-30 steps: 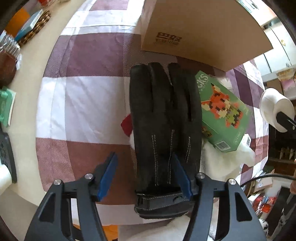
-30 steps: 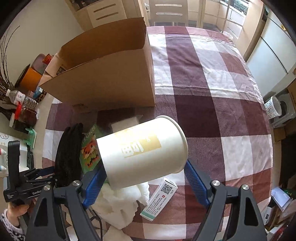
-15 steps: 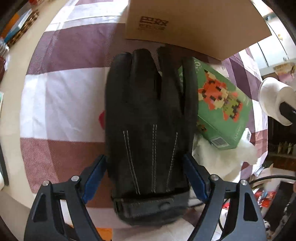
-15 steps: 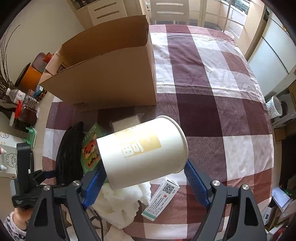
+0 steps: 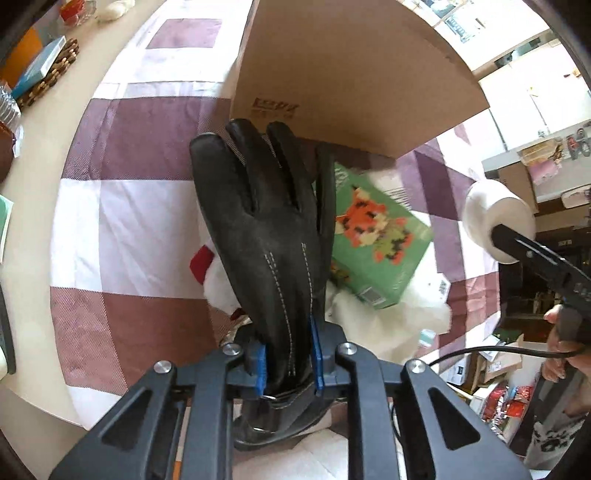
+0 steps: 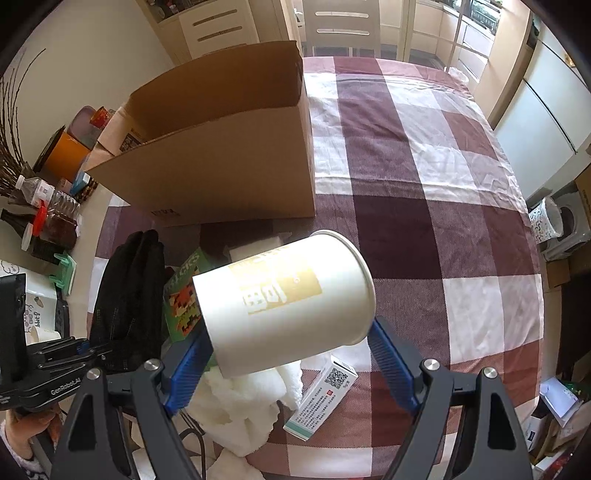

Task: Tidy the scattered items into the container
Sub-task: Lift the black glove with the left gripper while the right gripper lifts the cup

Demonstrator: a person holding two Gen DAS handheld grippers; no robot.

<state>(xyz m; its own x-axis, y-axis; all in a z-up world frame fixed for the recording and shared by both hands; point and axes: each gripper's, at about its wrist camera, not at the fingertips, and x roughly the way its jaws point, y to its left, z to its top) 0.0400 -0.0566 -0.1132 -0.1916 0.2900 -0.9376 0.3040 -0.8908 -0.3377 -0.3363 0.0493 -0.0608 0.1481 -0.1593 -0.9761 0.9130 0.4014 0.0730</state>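
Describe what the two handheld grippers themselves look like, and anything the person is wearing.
Both the left gripper and right gripper are dark grey plastic linkages with triangular cut-outs, silver pivot screws and blue finger pads. White lettering runs along the left gripper's body in the right wrist view. A black cable trails from the right gripper's handle. A white patterned sleeve shows.

You were working in a home dining area: a table under a maroon-and-white checked tablecloth (image 6: 424, 155), a dining chair (image 6: 341, 26) at its far end, pale cabinet drawers (image 6: 218, 27) behind, and bottles and jars (image 6: 55, 218) crowding a side counter.
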